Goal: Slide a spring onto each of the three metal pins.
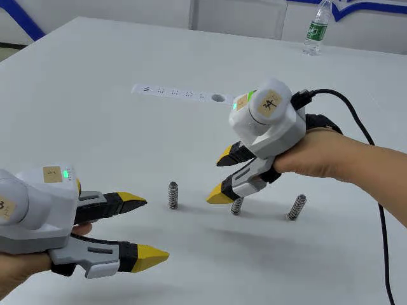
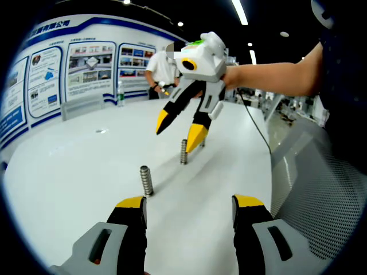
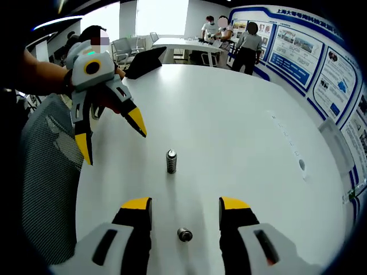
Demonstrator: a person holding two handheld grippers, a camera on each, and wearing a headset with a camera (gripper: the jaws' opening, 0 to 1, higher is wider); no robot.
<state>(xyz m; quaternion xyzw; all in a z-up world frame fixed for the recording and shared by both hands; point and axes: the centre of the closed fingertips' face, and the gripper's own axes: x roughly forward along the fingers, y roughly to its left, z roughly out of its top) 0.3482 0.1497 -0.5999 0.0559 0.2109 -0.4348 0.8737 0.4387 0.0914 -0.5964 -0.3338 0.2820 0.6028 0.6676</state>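
Three spring-covered pins (image 1: 173, 195) stand apart — open table (image 1: 95, 114) all round, power strip (image 1: 178, 93) seemingly well behind.

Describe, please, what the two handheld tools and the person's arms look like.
The left tool and right tool match: rounded white-and-grey bodies, two black pointed jaws with yellow tips, grey side plates, a tan sticker with a dark mark, and a green light. A black cable runs from the right tool. The right forearm is bare.
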